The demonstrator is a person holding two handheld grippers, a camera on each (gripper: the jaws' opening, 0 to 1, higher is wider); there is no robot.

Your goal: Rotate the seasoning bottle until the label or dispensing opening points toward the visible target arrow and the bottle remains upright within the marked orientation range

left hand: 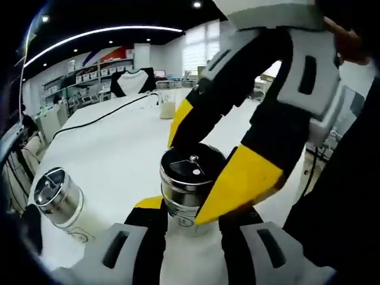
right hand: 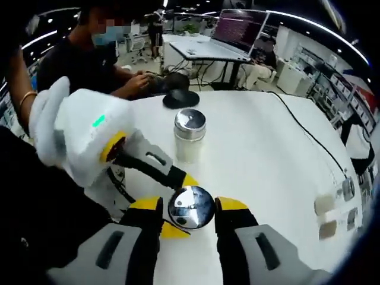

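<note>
A seasoning bottle [left hand: 189, 178] with a shiny metal cap [right hand: 191, 206] and a white body stands upright on the white table [left hand: 119, 148]. My left gripper [left hand: 190, 218] holds its lower body; one yellow tip touches the left side, and the other is hidden behind the right gripper's finger. In the left gripper view my right gripper [left hand: 212, 155] comes down from the upper right, yellow fingertips [left hand: 249, 178] on either side of the cap. In the right gripper view my right gripper [right hand: 189, 205] flanks the cap closely. The left gripper [right hand: 179, 205] reaches in there from the left.
A second metal-capped bottle [right hand: 190, 135] stands upright farther along the table, seen at the lower left in the left gripper view [left hand: 56, 199]. A black cable [left hand: 101, 116] crosses the table near a pale cup [left hand: 167, 108]. A seated person [right hand: 89, 59], a dark round object [right hand: 181, 98] and a laptop [right hand: 237, 27] lie beyond.
</note>
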